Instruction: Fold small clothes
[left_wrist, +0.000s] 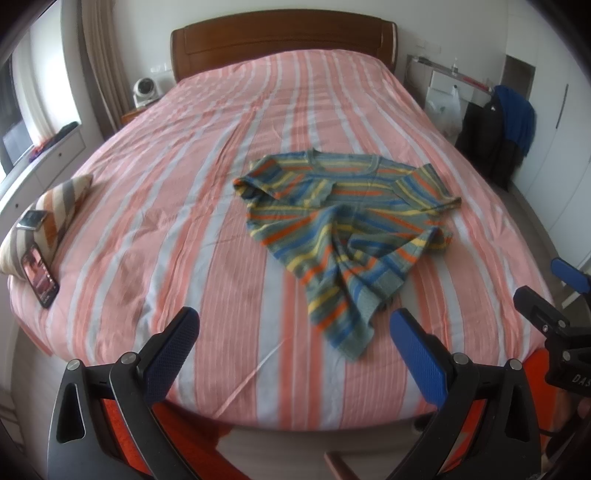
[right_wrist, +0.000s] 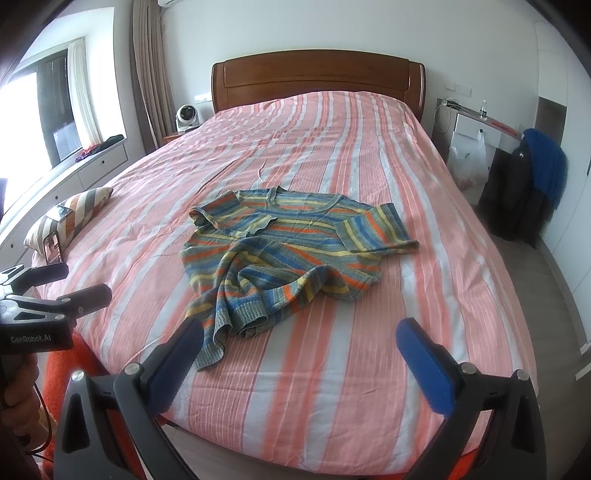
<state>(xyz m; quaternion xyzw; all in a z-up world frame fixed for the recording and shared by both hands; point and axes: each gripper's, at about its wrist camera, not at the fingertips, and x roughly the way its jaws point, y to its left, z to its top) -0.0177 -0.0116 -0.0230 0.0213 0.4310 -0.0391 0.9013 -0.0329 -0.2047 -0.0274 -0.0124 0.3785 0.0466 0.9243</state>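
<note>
Left gripper (right_wrist: 62, 291) housing reads "GenRobot.AI"; striped shirt (right_wrist: 284, 251) lies crumpled.

right gripper (right_wrist: 299, 336): jaws stood wide apart over the bed's near edge, holding nothing | striped sweater (right_wrist: 291, 254): lay crumpled on the bedspread (right_wrist: 424, 280), lower hem bunched toward the gripper, neckline toward the headboard (right_wrist: 317, 79) | left gripper (right_wrist: 79, 284): reached in from the left | pillow (right_wrist: 70, 216): at left edge, phone (right_wrist: 53, 249) leaning against it
</note>
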